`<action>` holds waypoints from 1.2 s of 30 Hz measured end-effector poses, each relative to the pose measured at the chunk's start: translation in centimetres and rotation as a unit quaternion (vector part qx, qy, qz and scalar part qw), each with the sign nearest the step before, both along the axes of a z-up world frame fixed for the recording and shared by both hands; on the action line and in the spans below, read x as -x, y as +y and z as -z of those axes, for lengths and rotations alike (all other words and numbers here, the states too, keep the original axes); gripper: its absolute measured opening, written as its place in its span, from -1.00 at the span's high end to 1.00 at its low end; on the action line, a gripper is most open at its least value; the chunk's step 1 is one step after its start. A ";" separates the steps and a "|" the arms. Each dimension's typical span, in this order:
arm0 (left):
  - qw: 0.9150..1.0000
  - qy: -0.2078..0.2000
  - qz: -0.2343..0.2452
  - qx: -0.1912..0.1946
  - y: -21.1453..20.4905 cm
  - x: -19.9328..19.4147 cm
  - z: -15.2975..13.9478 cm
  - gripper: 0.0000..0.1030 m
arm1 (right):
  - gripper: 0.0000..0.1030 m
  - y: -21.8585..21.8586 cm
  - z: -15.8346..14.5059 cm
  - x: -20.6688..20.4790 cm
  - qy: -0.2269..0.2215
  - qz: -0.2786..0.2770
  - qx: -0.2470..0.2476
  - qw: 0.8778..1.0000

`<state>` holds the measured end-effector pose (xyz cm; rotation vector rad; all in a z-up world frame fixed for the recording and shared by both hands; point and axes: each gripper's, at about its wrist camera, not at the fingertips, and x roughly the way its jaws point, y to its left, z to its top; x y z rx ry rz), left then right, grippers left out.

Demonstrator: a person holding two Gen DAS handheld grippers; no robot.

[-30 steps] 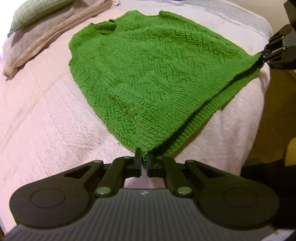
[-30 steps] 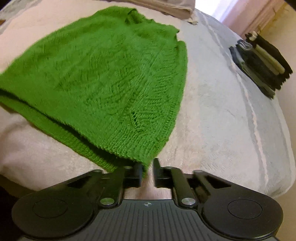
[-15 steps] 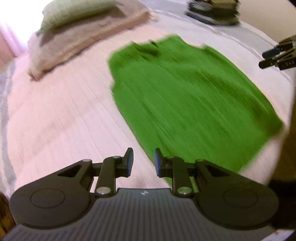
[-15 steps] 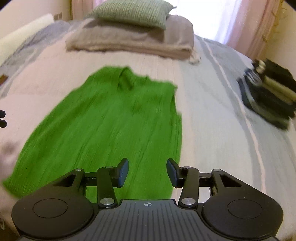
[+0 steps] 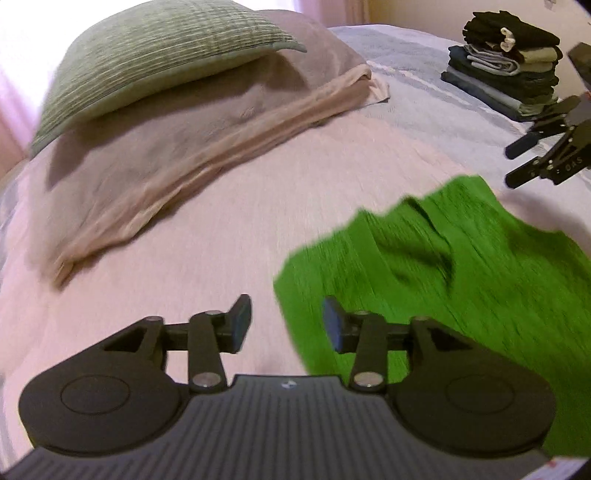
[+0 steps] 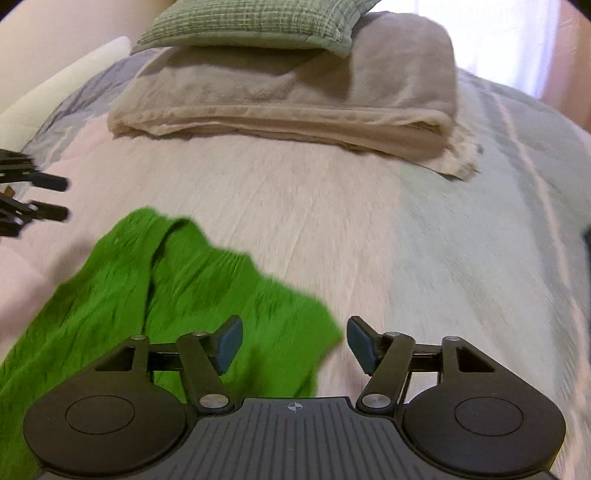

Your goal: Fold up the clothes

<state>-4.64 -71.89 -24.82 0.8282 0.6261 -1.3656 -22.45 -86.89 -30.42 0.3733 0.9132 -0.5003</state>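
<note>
— What is seen at the bed's [image 6: 332, 221] near edge?
— A green sweater [image 6: 184, 288] is laid flat there; the right tongs [image 6: 294, 345] are held spread above its corner, nothing gripped.
— And the far edge?
— A folded blanket [image 6: 295, 99] is topped by a pillow [image 6: 251, 22].

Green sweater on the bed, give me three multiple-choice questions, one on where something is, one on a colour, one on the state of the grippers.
1. Where is the stack of folded clothes?
A. On the bed's far right side in the left wrist view
B. On the green pillow
C. Under the sweater

2. What colour is the sweater?
A. Grey
B. Green
C. Pink

3. How do the left gripper and right gripper stand?
A. Both shut on the sweater
B. One shut
C. Both open, empty

Answers: 1 A, the stack sits there on the grey bedspread. 2 B, bright green knit. 3 C, both pairs of fingers are spread with nothing between them.
</note>
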 end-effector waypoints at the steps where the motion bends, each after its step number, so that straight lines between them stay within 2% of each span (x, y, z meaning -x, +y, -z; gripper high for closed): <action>1: 1.000 0.007 0.007 -0.004 -1.6 -0.5 0.7 -0.02 | -0.24 -1.0 0.6 -0.9 0.001 -0.013 -0.008 1.000; 2: 1.000 0.016 0.017 -0.009 -3.2 -1.0 1.6 -0.14 | -0.25 -2.0 1.2 -1.5 0.004 -0.027 -0.013 1.000; 4: 0.998 0.030 0.055 -0.024 -6.0 -1.4 3.5 -0.19 | -0.26 -3.5 2.7 -3.0 0.017 -0.059 -0.033 0.998; 7: 0.993 0.027 0.102 -0.051 -9.1 -1.8 6.4 -0.26 | -0.26 -5.2 4.7 -4.2 0.028 -0.091 -0.057 0.994; 10: 0.984 0.092 0.131 -0.077 -11.0 -2.8 9.1 -0.20 | -0.23 -6.3 6.8 -4.4 0.041 -0.096 -0.110 0.988; 12: 0.978 0.107 0.157 -0.091 -11.3 -2.7 10.2 0.18 | 0.25 -6.4 7.6 -4.1 0.040 -0.097 -0.139 0.985; 13: 0.977 0.105 0.164 -0.091 -11.2 -2.6 10.3 0.25 | 0.64 -6.2 7.7 -3.8 0.040 -0.094 -0.151 0.983; 15: 0.976 0.114 0.163 -0.090 -10.5 -2.6 9.8 0.79 | 0.77 -6.2 6.9 -3.3 0.034 -0.078 -0.155 0.984; 17: 0.979 0.120 0.145 -0.075 -9.7 -3.2 8.4 0.84 | 0.81 -6.2 4.8 -3.3 0.026 -0.080 -0.109 0.991; 20: 0.987 0.114 0.106 -0.037 -8.8 -4.7 5.8 0.85 | 0.82 -7.7 2.2 -4.1 0.003 -0.067 -0.059 0.996; 22: 0.992 0.102 0.077 -0.020 -9.0 -5.7 5.3 0.85 | 0.82 -8.9 2.6 -5.2 0.003 -0.055 -0.046 0.997; 24: 0.994 0.095 0.049 -0.020 -9.8 -6.5 6.2 0.85 | 0.78 -9.6 4.1 -6.2 0.015 -0.052 -0.036 0.998; 26: 0.995 0.090 0.027 -0.038 -10.7 -6.7 8.0 0.76 | 0.65 -9.6 5.8 -6.8 0.025 -0.032 -0.032 0.999; 27: 0.995 0.085 0.015 -0.042 -10.8 -6.7 8.7 0.59 | 0.57 -9.6 6.2 -6.6 0.027 -0.021 -0.028 0.999; 28: 0.996 0.082 0.003 -0.041 -10.7 -6.6 9.0 0.54 | 0.32 -9.3 6.2 -6.6 0.028 -0.008 -0.017 0.999; 29: 0.996 0.080 -0.005 -0.037 -10.4 -6.5 9.1 0.46 | 0.11 -8.7 6.0 -6.2 0.027 0.006 0.002 1.000; 31: 0.997 0.068 -0.011 -0.018 -9.2 -6.3 8.3 0.35 | 0.08 -7.3 4.7 -4.7 0.014 0.021 0.034 0.999; 33: 0.998 0.057 -0.015 -0.007 -7.5 -6.2 7.0 0.35 | 0.08 -5.6 3.3 -3.5 0.001 0.025 0.044 0.999; 36: 0.999 0.049 -0.020 0.006 -4.2 -5.0 4.7 0.35 | 0.08 -1.7 1.0 -0.9 -0.027 0.026 0.026 0.999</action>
